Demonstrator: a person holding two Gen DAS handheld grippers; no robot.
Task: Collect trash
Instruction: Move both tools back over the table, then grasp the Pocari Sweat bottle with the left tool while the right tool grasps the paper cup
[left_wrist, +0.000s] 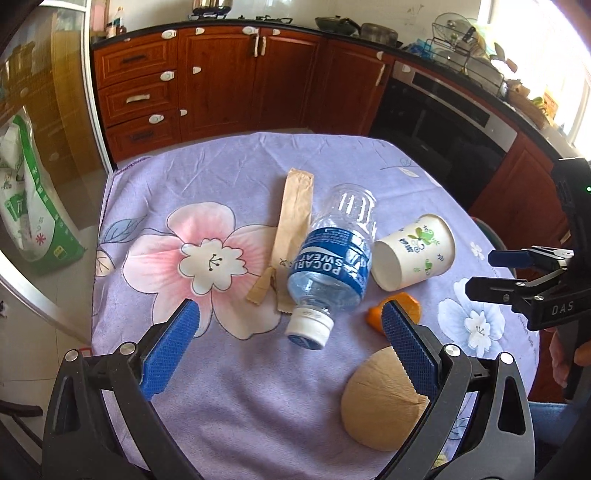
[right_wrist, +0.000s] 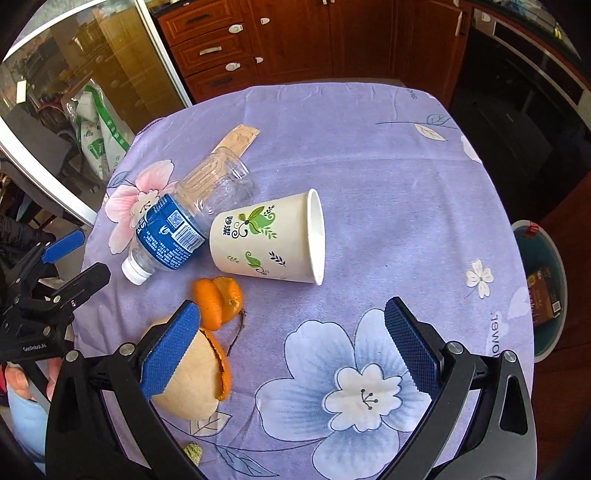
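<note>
An empty plastic bottle (left_wrist: 332, 258) (right_wrist: 177, 225) with a blue label lies on the purple flowered cloth (left_wrist: 236, 387), cap toward me. A brown paper sleeve (left_wrist: 291, 225) (right_wrist: 236, 138) lies under it. A paper cup (left_wrist: 415, 251) (right_wrist: 266, 240) lies on its side beside the bottle. Orange peel (left_wrist: 408, 308) (right_wrist: 218, 301) and a tan peel dome (left_wrist: 380, 402) (right_wrist: 188, 380) sit near the front. My left gripper (left_wrist: 290, 350) is open just short of the bottle cap. My right gripper (right_wrist: 291, 350) is open over bare cloth, below the cup.
A teal trash bin (right_wrist: 543, 291) holding a brown carton stands on the floor right of the table. Wooden cabinets (left_wrist: 221, 81) and a black oven (left_wrist: 439, 125) stand behind. A green-and-white sack (left_wrist: 29, 195) leans at the left by a glass door. A person's fingers (left_wrist: 561, 358) hold the right gripper.
</note>
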